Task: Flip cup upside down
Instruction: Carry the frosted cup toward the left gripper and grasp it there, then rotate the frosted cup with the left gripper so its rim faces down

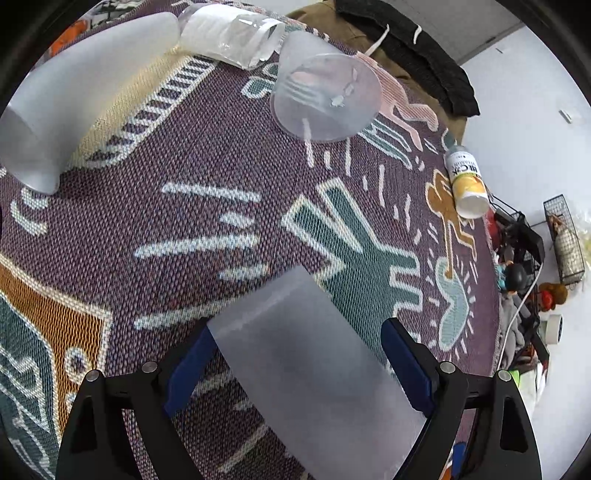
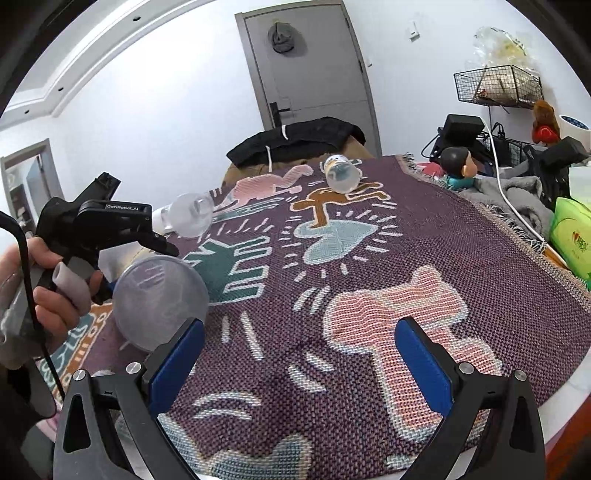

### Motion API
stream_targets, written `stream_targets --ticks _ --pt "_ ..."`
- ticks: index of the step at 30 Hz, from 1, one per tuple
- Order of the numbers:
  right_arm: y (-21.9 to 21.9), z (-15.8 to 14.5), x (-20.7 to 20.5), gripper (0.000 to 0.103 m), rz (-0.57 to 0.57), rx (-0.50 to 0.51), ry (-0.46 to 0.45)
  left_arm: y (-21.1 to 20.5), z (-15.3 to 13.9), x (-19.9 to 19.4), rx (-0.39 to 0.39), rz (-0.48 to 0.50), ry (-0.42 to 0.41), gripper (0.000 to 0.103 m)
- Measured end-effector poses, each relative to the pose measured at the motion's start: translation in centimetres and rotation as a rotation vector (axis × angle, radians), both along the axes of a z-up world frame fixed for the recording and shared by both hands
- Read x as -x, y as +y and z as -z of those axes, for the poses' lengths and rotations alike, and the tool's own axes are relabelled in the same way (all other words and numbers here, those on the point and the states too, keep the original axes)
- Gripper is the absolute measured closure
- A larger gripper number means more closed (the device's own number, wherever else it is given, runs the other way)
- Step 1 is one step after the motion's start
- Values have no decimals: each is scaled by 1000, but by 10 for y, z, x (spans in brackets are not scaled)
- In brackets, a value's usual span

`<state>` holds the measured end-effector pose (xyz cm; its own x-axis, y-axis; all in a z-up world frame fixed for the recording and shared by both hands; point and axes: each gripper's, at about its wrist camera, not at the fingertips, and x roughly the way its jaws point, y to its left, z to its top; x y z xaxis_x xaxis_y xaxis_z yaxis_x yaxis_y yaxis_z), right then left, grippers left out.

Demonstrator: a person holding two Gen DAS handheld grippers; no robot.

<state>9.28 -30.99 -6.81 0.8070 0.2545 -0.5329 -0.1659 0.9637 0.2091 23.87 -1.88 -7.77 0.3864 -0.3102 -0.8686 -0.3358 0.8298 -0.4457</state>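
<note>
A frosted translucent plastic cup [image 1: 314,369] lies tilted between the blue pads of my left gripper [image 1: 295,354], which is closed around it above the patterned cloth [image 1: 221,166]. In the right wrist view the same cup [image 2: 159,299] shows its round mouth toward the camera, held on its side by the left gripper at the left. My right gripper [image 2: 299,354] is open and empty over the cloth, its left pad [image 2: 177,362] just in front of the cup.
Other clear cups lie on the cloth: one on its side [image 1: 325,96], a stack [image 1: 229,33] and a frosted one [image 1: 74,103]. A yellow-labelled bottle [image 1: 465,181] lies near the far edge. A cluttered shelf with a wire basket [image 2: 498,85] stands to the right.
</note>
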Motion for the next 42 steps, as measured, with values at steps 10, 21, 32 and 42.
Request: stream_targets --ticks 10,21,32,42 --pt "-5 4 -4 0 19 -19 31 -5 1 -8 -23 10 56 13" --pt "-4 5 -5 0 12 -15 37 -14 -19 -4 2 87 18 42" --pt "-1 2 -4 0 11 1 27 -15 -77 7 -65 141 -172 43" --pt "-1 0 -2 0 15 24 12 -37 -129 31 -277 209 -411 44"
